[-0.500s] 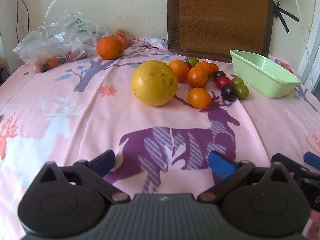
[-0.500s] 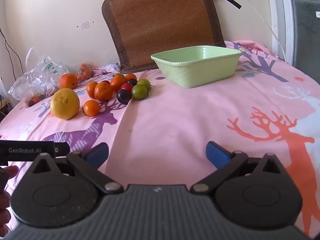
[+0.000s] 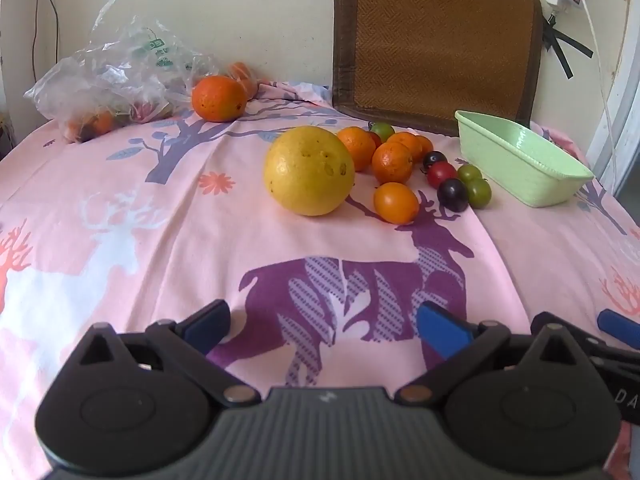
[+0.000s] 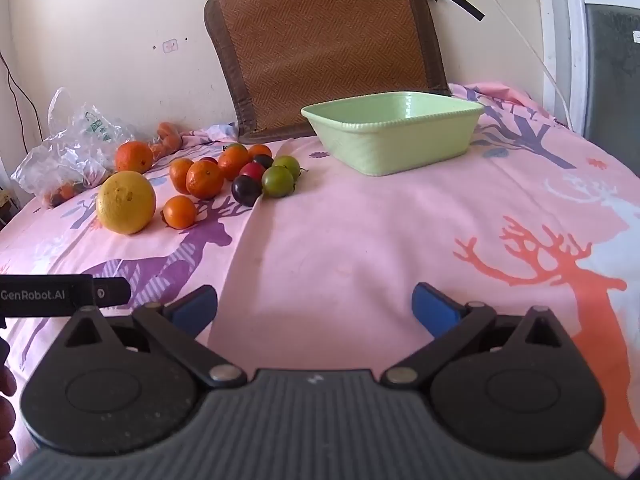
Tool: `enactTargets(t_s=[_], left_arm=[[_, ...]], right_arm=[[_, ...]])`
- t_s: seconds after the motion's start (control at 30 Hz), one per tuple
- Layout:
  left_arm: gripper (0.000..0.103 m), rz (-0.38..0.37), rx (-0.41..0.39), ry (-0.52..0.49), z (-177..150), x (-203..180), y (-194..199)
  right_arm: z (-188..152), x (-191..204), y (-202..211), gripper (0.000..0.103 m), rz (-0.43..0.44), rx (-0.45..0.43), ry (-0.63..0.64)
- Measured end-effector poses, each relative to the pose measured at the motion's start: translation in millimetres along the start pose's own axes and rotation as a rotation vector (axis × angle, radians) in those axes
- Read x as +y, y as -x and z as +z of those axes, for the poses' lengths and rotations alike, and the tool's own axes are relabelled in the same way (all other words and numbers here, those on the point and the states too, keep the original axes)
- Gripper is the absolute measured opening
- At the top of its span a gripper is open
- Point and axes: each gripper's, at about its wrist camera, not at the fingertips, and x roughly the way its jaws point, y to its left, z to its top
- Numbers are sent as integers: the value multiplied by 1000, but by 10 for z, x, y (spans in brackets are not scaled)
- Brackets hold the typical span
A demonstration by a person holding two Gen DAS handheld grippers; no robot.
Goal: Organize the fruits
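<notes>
A big yellow citrus (image 3: 309, 171) (image 4: 126, 202) lies on the pink deer-print cloth, with several small oranges (image 3: 392, 162) (image 4: 204, 179) and red, dark and green little fruits (image 3: 452, 194) (image 4: 277, 180) clustered to its right. A larger orange (image 3: 219, 98) (image 4: 134, 157) sits apart near the wall. An empty light green dish (image 3: 520, 168) (image 4: 394, 130) stands right of the cluster. My left gripper (image 3: 320, 326) is open over the purple deer, well short of the fruit. My right gripper (image 4: 314, 310) is open over bare cloth, nothing between its fingers.
A crumpled clear plastic bag (image 3: 116, 80) (image 4: 68, 156) holding more fruit lies at the back left. A brown woven cushion (image 3: 436, 44) (image 4: 328, 44) leans on the wall behind the dish. The left gripper's body (image 4: 60, 294) shows at the right wrist view's left edge.
</notes>
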Motion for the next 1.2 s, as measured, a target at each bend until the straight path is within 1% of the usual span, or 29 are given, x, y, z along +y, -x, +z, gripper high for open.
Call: enactTargets(t_s=[0.1,0.37,0.53,0.63,0.73,0.8,0.9,1.07,1.2], left_arm=[[103,-5,-2,-17,-19,10,19],[103,-36,-10,-5,-65,68,80],[103,-57,-5,-23,-104,66,132],[103,-46,-13,-22,-88,91,161],[103,-22,-48,-38,-59,111,192],[103,-12,-70,-49,-67,192,234],[103,7,-82,-52,-58,242,223],[103,-7,-95,-13,-24,427,250],[103,7,-97,15,-22,537,239]], right_arm=[[6,7,9,103,-6,8,0],[80,100,48,103,2,55,22],[138,168,115,103,4,23,51],[145,193,114,103,9,23,54],[144,207,97,103,14,29,57],[150,213,89,103,12,29,56],[156,235,99,103,13,18,61],[164,272,80,103,29,20,71],[172,313,70,103,43,22,74]])
